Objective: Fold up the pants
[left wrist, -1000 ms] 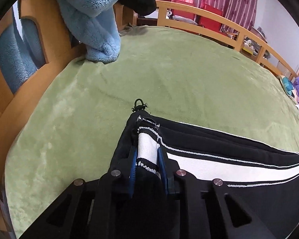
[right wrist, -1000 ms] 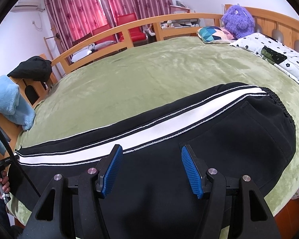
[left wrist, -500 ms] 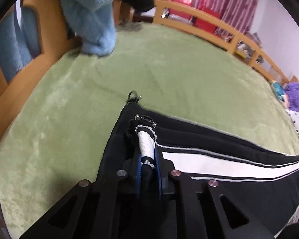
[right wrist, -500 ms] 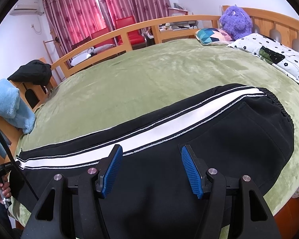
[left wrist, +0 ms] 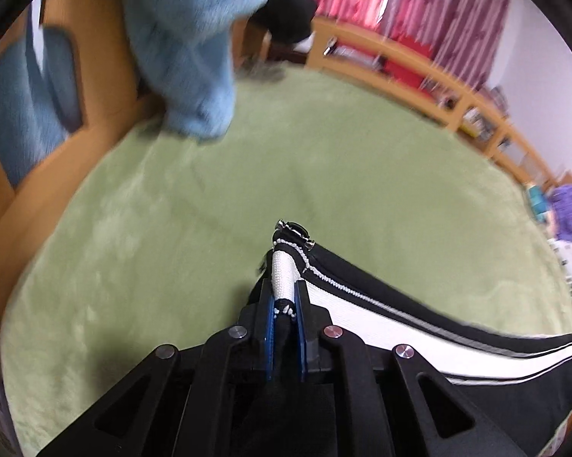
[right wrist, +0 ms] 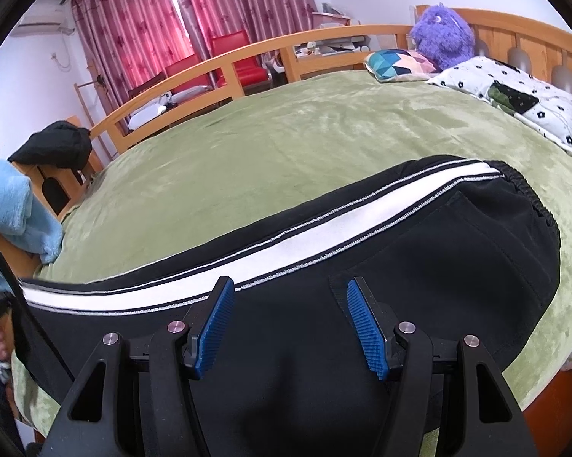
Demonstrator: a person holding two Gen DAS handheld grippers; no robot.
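Between the pinched pads of the left gripper (left wrist: 284, 310), the cuff end (left wrist: 286, 266) of the black pants (right wrist: 419, 266) now rides clear of the green bedspread (left wrist: 210, 205); a second ago that hem lay lower, flat by the gripper's tips. The view from this wrist has swung and blurred, and the blue blanket (left wrist: 194, 49) ahead has slid toward the upper left, so the leg end appears to be on its way up and over, likely the opening move of a lengthwise fold toward the waist. From the clamped cuff the white side stripe (left wrist: 419, 327) trails off to the gripper's right. Across the bed, the right gripper (right wrist: 288, 321) hovers unchanged, jaws spread wide and holding nothing, just over the dark thigh panel. The garment's long axis runs across that gripper's view, cuff far to its left, elastic waistband (right wrist: 529, 194) ahead and to its right, pointing toward the pillows (right wrist: 514, 99) at the headboard.
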